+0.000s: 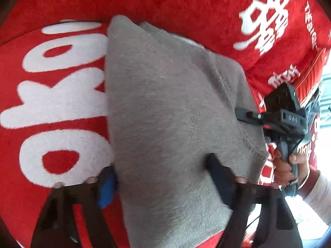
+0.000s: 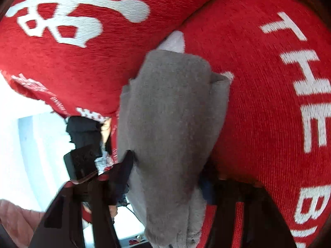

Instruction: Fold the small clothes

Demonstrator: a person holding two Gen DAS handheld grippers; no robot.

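A grey cloth [image 1: 165, 113] lay folded on the red blanket [image 1: 62, 103]. Both the left hand-held gripper [image 1: 163, 177] and right hand-held gripper [image 2: 167, 177] had clamped its near edge.

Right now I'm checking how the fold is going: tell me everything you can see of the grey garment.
The grey garment is a small piece of soft, fuzzy knit, plain grey with a stitched seam near one edge. It lies folded in layers on the red cloth with white lettering. The left gripper has one end between its fingers; the right gripper closes on the other. A paler corner pokes out at its far end.
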